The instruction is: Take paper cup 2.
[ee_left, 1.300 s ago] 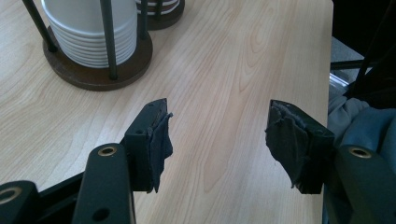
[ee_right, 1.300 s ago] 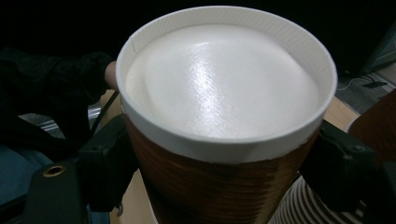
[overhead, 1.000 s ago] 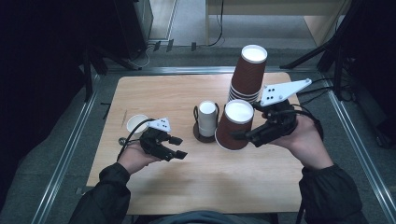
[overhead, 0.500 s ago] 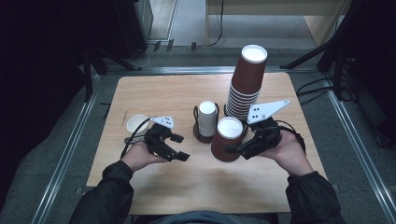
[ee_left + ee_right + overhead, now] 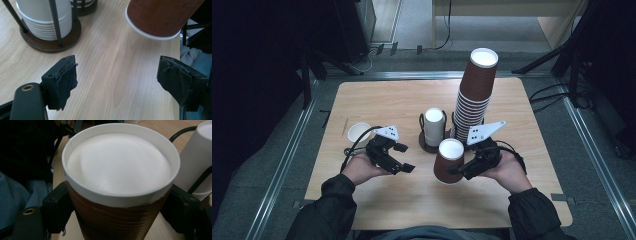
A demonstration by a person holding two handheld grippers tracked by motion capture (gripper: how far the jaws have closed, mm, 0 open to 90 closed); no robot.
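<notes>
A brown paper cup (image 5: pixel 448 162) is held upside down, its white base up, just above the wooden table (image 5: pixel 412 210) near the front middle. My right gripper (image 5: pixel 458 170) is shut on its ribbed side; in the right gripper view the cup (image 5: pixel 120 182) sits between both jaws. My left gripper (image 5: pixel 406 158) stands open a little to the cup's left, nothing between its pads. From the left gripper view the cup's rim (image 5: pixel 160 17) hangs above the wood ahead of the open left gripper (image 5: pixel 120 85).
A tall stack of brown cups (image 5: pixel 474 95) stands in a wire holder behind my right hand. A shorter stack of white cups (image 5: pixel 434 127) (image 5: pixel 45 20) sits in a holder beside it. A lone white cup (image 5: pixel 359 134) stands at the left.
My right gripper has carried the brown cup down and toward the person, away from the tall stack. The left gripper has shifted slightly toward the middle and stays open.
</notes>
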